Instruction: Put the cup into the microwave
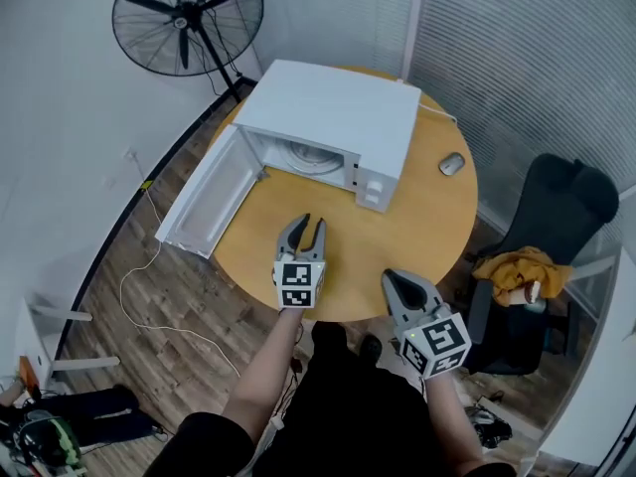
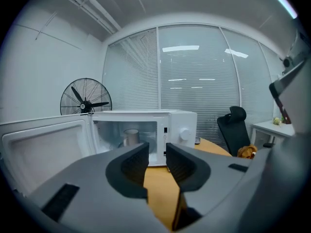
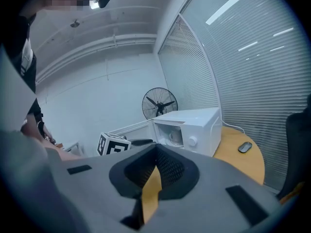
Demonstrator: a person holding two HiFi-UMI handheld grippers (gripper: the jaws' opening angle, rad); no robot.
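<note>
The white microwave stands at the back of the round wooden table, its door swung open to the left. In the left gripper view a pale cup stands upright inside the microwave cavity; the right gripper view also shows the cup in there. My left gripper hovers over the table in front of the opening, open and empty, its jaws pointing at the cavity. My right gripper is near the table's front edge, shut on nothing.
A grey mouse lies on the table right of the microwave. A black office chair with a yellow cloth stands at the right. A floor fan stands behind the table, and a white cable runs over the wooden floor.
</note>
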